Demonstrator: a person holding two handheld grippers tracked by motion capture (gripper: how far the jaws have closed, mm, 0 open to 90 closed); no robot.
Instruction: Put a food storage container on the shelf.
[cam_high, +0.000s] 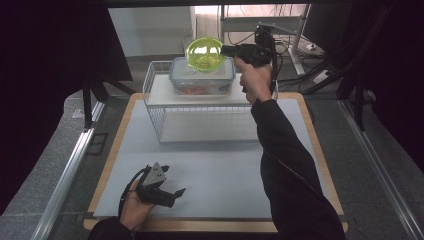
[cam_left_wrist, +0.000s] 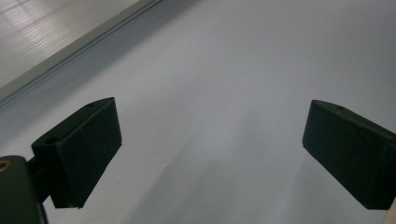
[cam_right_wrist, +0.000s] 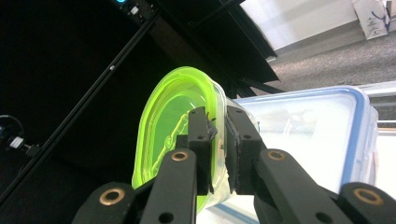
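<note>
A translucent green bowl (cam_high: 205, 53) hangs tilted in the air above a clear food box with a blue-rimmed lid (cam_high: 202, 80). My right gripper (cam_high: 226, 50) is shut on the bowl's rim. In the right gripper view the two jaws pinch the green bowl's wall (cam_right_wrist: 163, 126), with the lidded box (cam_right_wrist: 303, 126) just behind it. The box stands on the top shelf of a white wire rack (cam_high: 155, 75). My left gripper (cam_high: 175, 192) rests low near the table's front left. Its fingers (cam_left_wrist: 79, 154) stand wide apart over the bare grey mat, nothing between them.
The rack has a lower shelf (cam_high: 210, 127) open to the front. The grey mat (cam_high: 210, 170) covers a wooden table with edges on all sides. Metal rails (cam_high: 65, 175) run along both sides. Dark curtains and cables stand behind the rack.
</note>
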